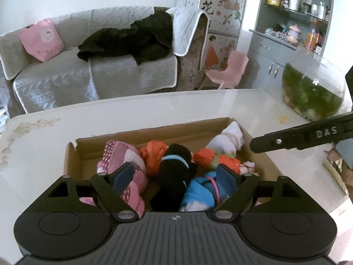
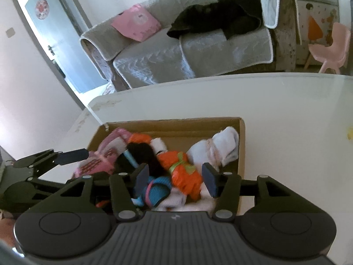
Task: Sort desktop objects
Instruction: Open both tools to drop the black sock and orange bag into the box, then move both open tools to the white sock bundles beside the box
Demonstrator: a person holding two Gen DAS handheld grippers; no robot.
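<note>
While both sets of jaws hang parted and empty over the cardboard box on the white worktop, the left gripper stands wide, a black bundle between its pads, pink and blue ones beside them. Between the narrower jaws of the right gripper lies an orange bundle; beyond, a white one.

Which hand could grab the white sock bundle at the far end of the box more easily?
Probably the right. The white bundle lies just ahead of the right gripper, whose jaws stand open and hold nothing. The left gripper hangs over the pink bundle and black bundle at the other end of the cardboard box.
</note>
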